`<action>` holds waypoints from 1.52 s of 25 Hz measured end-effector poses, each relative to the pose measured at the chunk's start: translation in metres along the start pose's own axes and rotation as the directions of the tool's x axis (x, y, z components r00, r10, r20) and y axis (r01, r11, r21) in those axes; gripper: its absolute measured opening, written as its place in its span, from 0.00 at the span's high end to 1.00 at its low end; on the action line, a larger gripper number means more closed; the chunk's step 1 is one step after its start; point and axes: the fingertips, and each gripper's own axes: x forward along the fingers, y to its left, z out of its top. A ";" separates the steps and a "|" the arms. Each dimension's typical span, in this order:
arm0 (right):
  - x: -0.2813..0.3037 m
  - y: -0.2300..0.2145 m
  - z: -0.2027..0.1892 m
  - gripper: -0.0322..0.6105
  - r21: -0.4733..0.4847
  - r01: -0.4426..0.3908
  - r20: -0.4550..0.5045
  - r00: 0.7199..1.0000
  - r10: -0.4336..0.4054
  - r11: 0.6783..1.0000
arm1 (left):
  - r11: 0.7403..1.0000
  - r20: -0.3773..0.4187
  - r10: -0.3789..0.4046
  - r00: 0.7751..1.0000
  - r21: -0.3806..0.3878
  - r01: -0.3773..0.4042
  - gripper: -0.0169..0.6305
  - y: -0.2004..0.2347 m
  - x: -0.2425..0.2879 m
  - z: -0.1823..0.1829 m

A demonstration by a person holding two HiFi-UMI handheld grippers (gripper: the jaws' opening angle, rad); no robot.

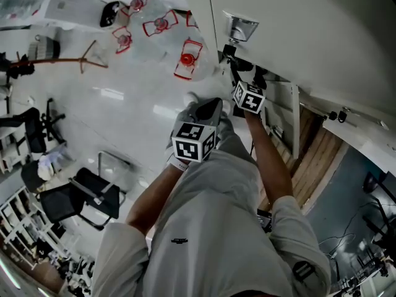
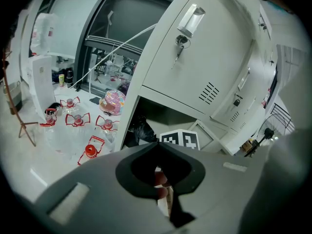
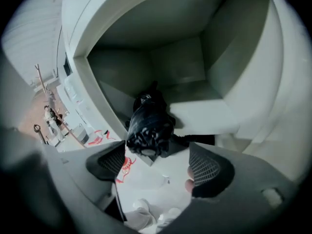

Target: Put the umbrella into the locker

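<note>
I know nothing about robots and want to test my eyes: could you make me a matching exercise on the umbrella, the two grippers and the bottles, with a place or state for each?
Things:
1. umbrella
2. left gripper
3. right gripper
4. red-capped bottles

Places or states:
A. jaws together
B. standing on the floor
C. lying in the open locker compartment
D. jaws wide apart, pads touching nothing

Pairs: 1-C, 2-A, 3-D, 4-B
</note>
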 end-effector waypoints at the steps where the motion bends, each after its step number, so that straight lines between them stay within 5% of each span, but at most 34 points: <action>1: -0.002 0.000 -0.003 0.33 -0.010 -0.001 -0.008 1.000 0.001 1.000 | 1.000 -0.004 -0.003 1.000 0.003 0.003 0.95 -0.001 0.000 0.000; 12: 0.002 0.006 -0.012 0.58 -0.084 0.005 -0.039 0.999 -0.008 0.996 | 1.000 -0.016 -0.005 1.000 0.020 0.005 0.95 0.002 -0.003 -0.004; 38: 0.042 0.009 0.041 0.61 -0.175 0.039 0.014 0.999 -0.037 0.984 | 1.000 -0.001 0.020 1.000 0.005 -0.020 0.95 0.019 -0.016 -0.001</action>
